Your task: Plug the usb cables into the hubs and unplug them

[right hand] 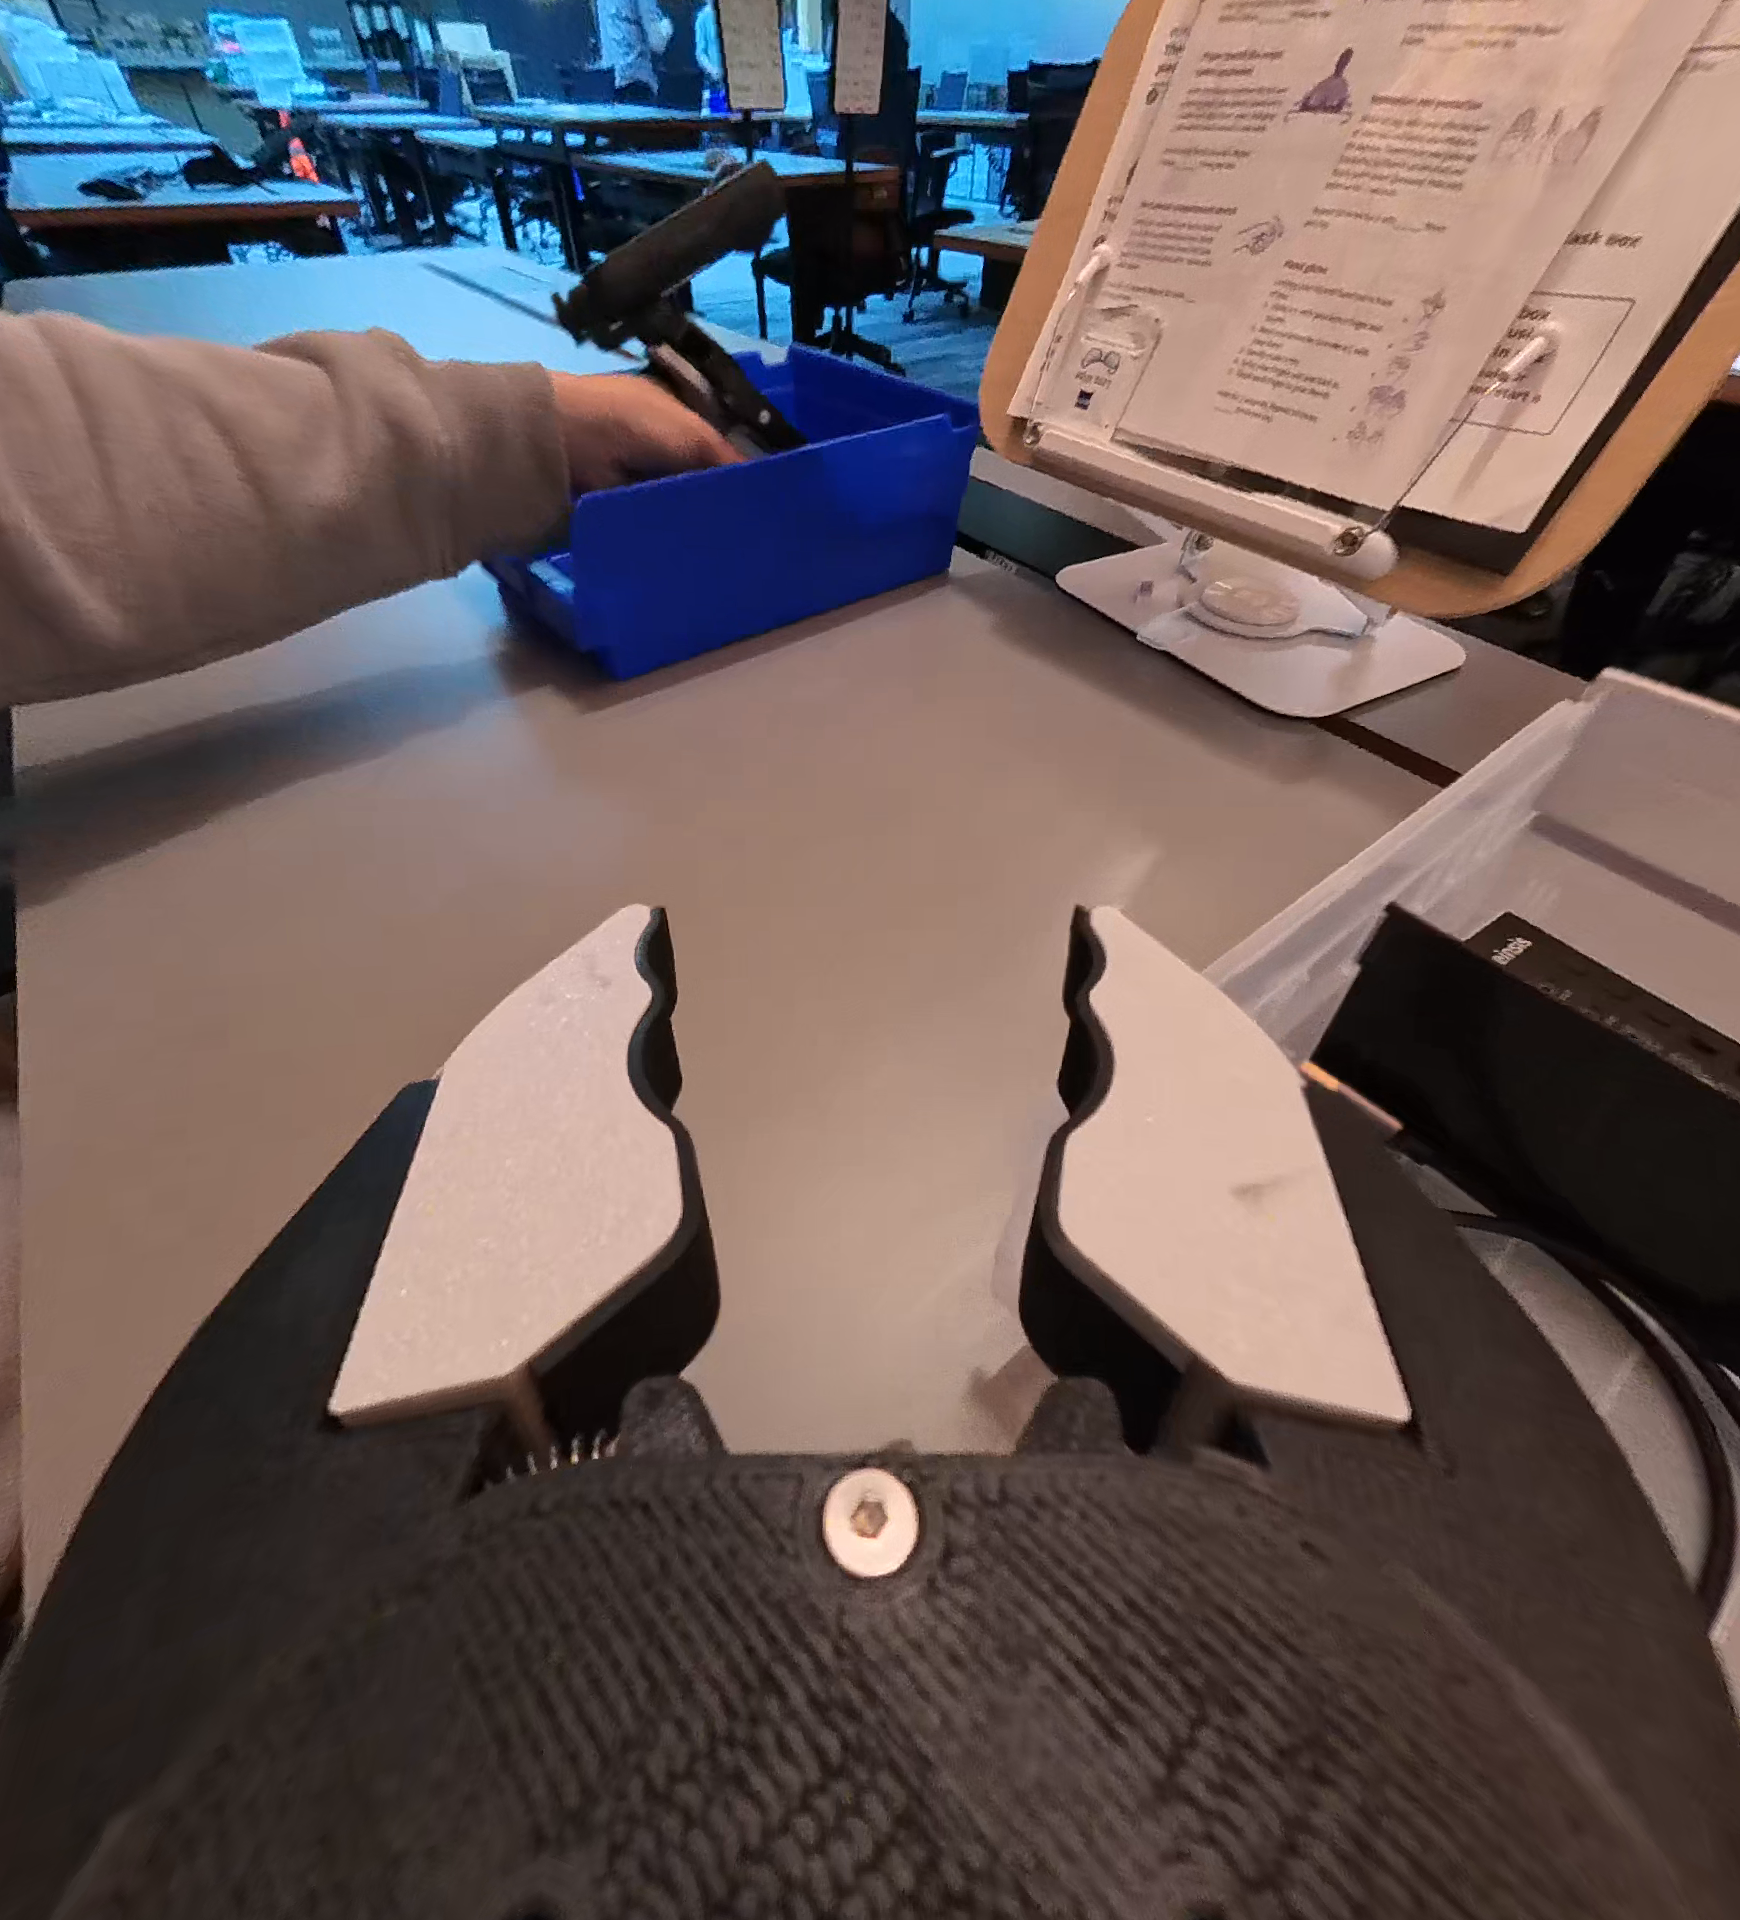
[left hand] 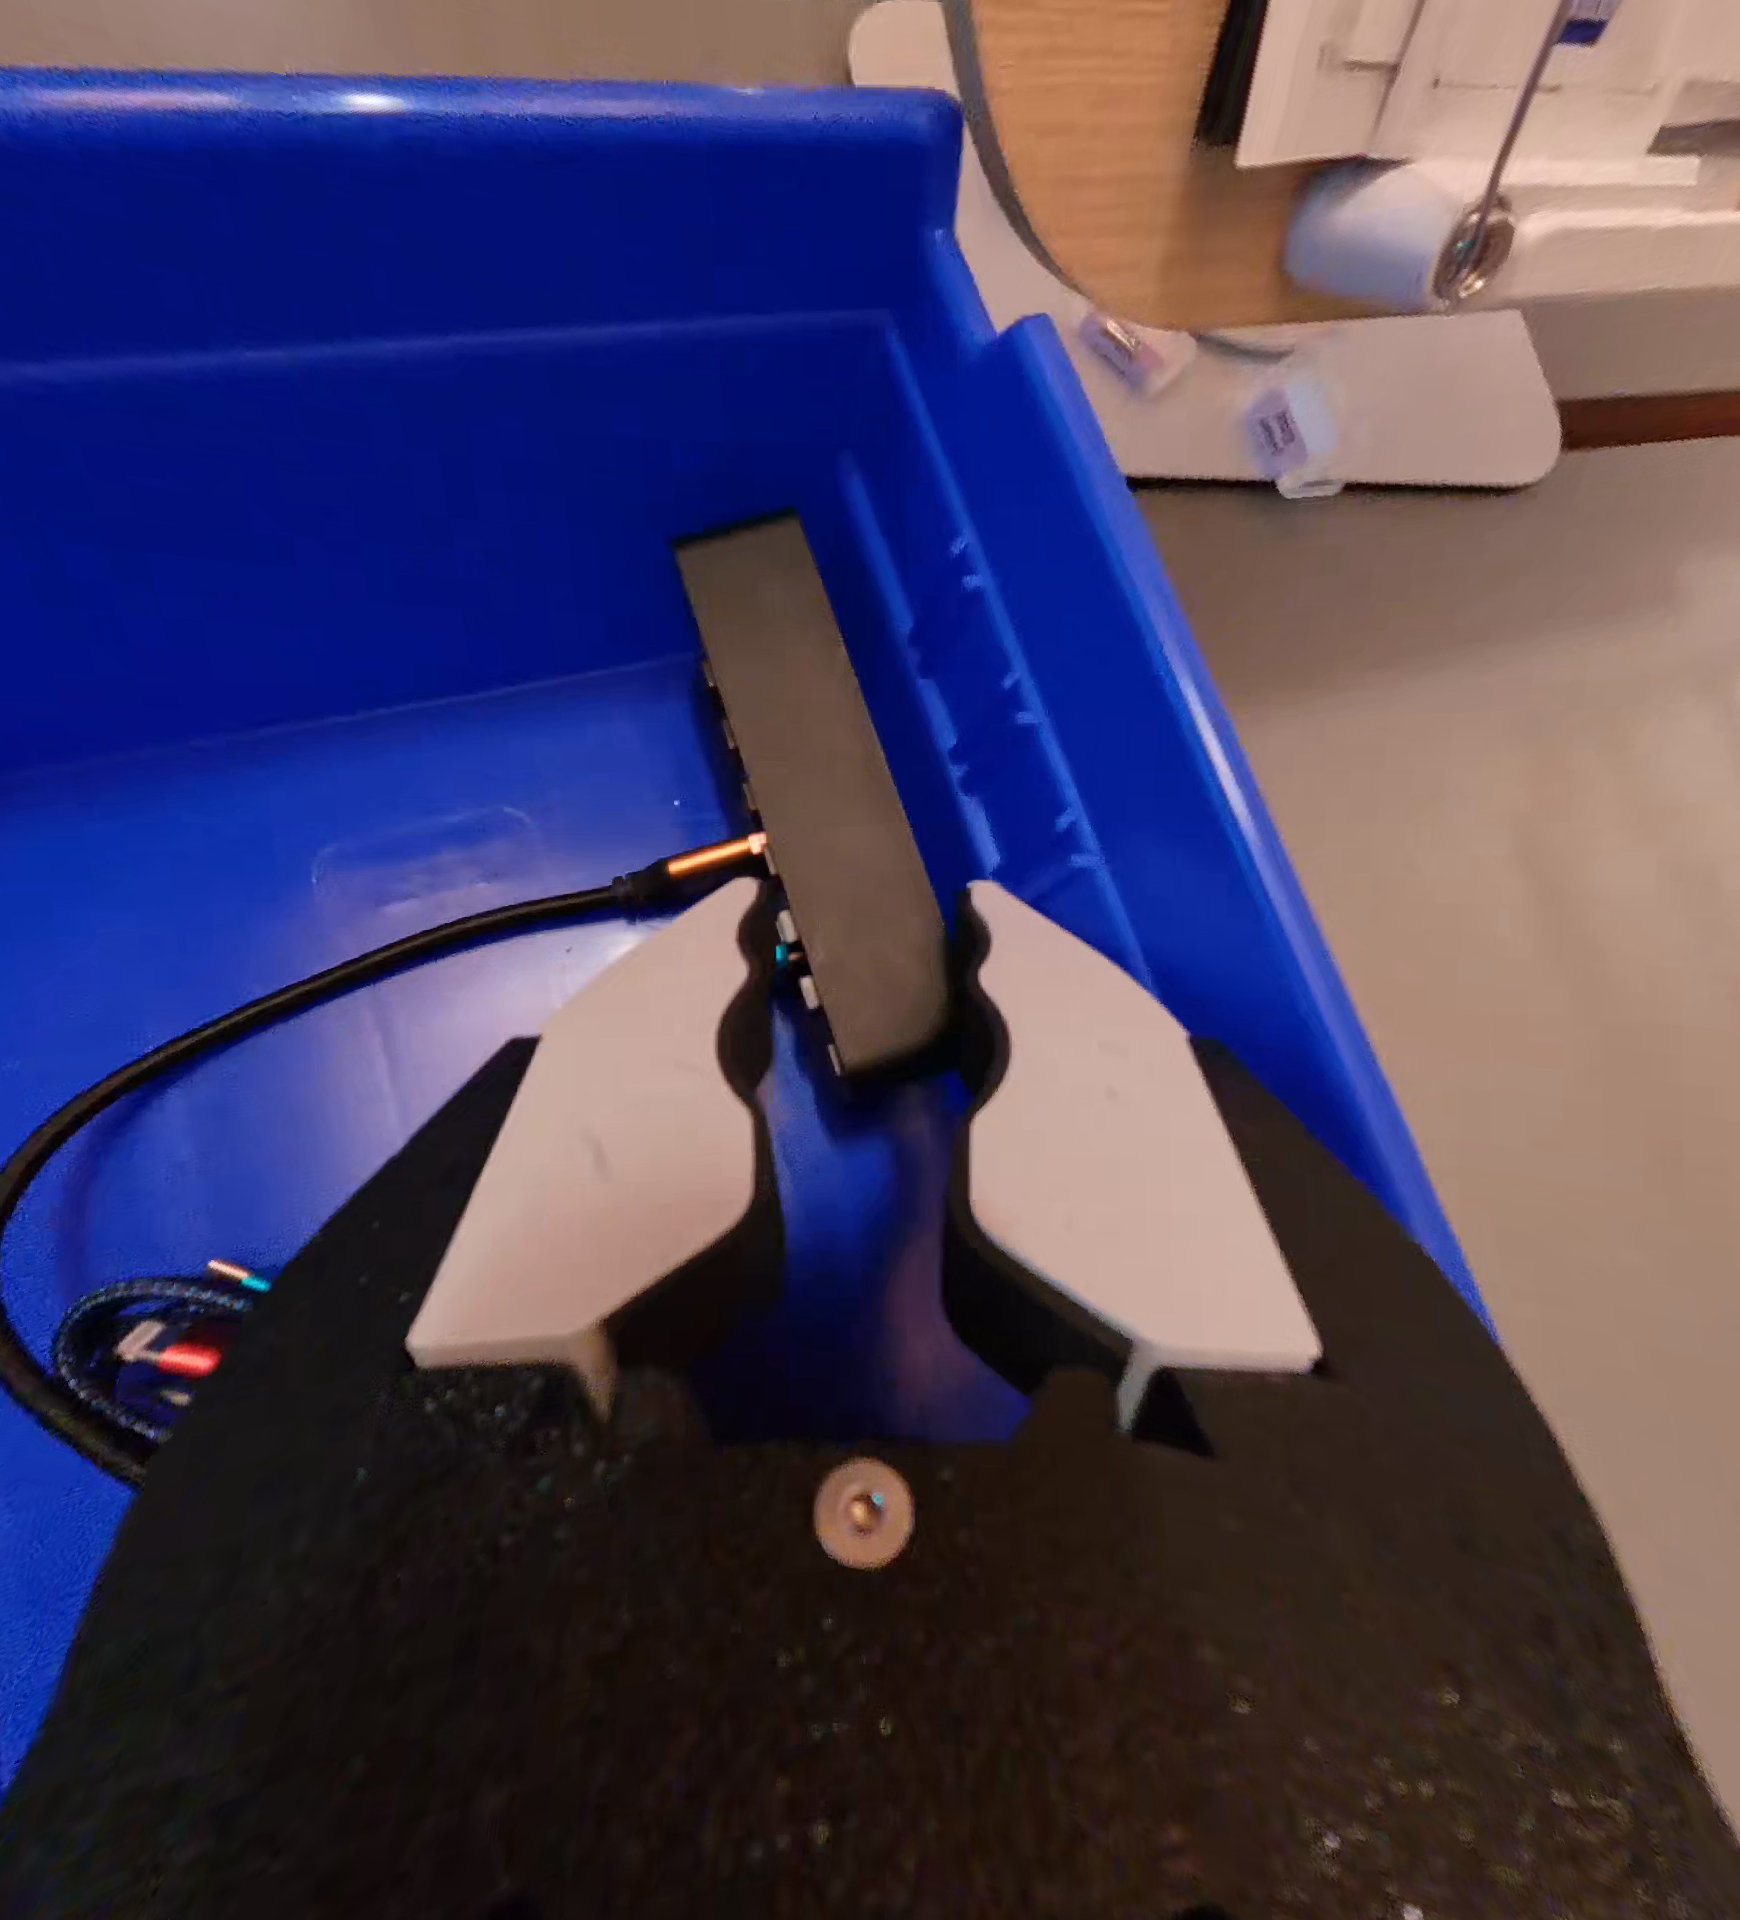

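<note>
The hub [left hand: 812,800] is pinched at its near end by our left tongs [left hand: 861,971] inside the blue bin [left hand: 409,343], a black cable [left hand: 222,1029] plugged into its side. Our right tongs [right hand: 871,925] hang spread above the bare counter [right hand: 845,790].

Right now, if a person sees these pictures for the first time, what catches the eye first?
First the bright blue bin, which fills the left wrist view. Inside it, the left gripper holds a black USB hub at the near end, with one black cable plugged into its side. In the right wrist view, the right gripper hangs open over the bare grey table.
</note>
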